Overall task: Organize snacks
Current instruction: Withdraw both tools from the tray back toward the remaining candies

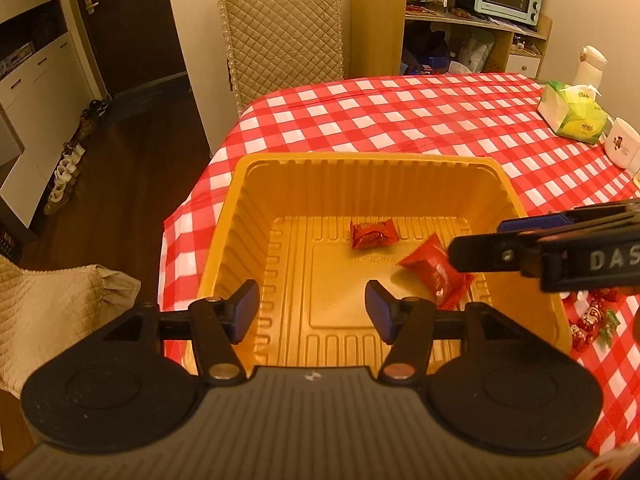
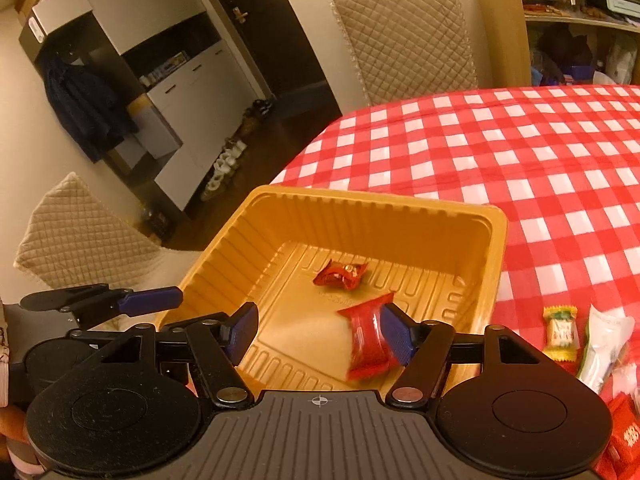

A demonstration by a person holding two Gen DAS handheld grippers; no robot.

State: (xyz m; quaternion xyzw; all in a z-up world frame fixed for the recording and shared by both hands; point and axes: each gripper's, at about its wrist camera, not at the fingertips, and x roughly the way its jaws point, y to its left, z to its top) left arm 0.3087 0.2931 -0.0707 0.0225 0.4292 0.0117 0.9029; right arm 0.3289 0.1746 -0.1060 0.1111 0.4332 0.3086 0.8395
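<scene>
A yellow plastic tray sits at the table's near-left corner; it also shows in the right wrist view. Two red-wrapped snacks lie in it: a small candy and a larger red packet. My left gripper is open and empty above the tray's near side. My right gripper is open above the tray, with the red packet lying just below its right finger. The right gripper enters the left wrist view from the right.
Loose wrapped snacks lie on the red checked cloth right of the tray. A tissue box and a white mug stand at the far right. A quilted chair stands behind the table.
</scene>
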